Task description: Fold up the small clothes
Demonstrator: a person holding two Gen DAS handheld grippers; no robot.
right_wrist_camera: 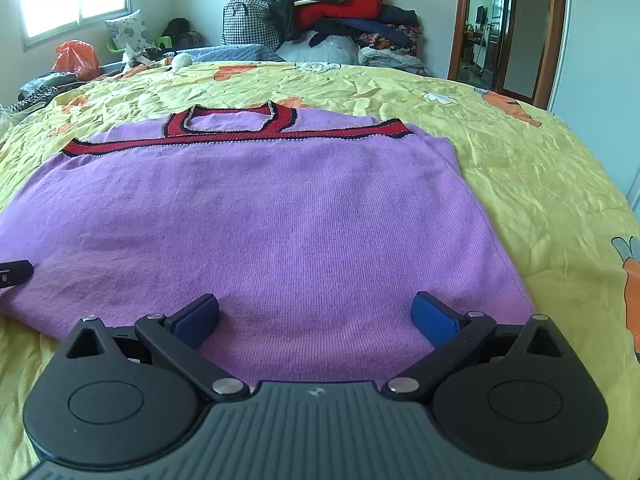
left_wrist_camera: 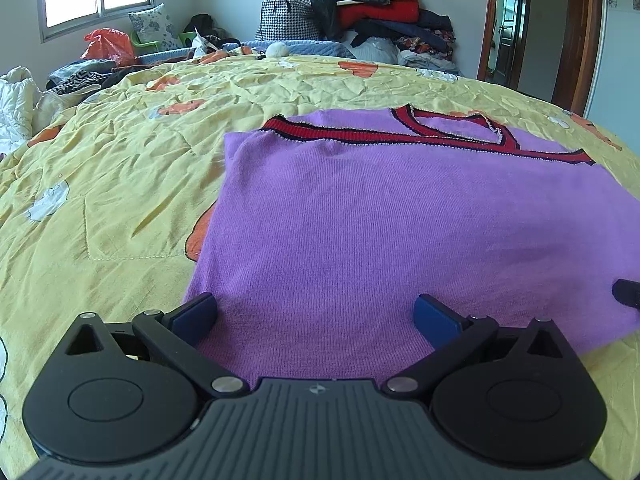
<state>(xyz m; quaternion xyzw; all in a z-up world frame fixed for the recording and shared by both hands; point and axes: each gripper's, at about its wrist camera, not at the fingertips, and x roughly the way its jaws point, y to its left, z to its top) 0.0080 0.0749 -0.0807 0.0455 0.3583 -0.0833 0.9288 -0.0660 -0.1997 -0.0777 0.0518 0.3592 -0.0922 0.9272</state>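
- the purple knit vest (left_wrist_camera: 360,220) lies flat on the yellow bedspread (left_wrist_camera: 120,168), red-trimmed neckline at the far end, hem nearest both claws.
- the left claw (left_wrist_camera: 316,316) stands wide apart over the hem near the vest's left edge, holding nothing.
- the right claw (right_wrist_camera: 316,314) is likewise spread and empty, near the right edge.
- my judgement: the step is to take the hem at both corners.
- to do it well, lower each claw onto its corner, catch both knit layers, and close evenly.
- lift together and keep the hem taut, so the fold lands square towards the neckline.
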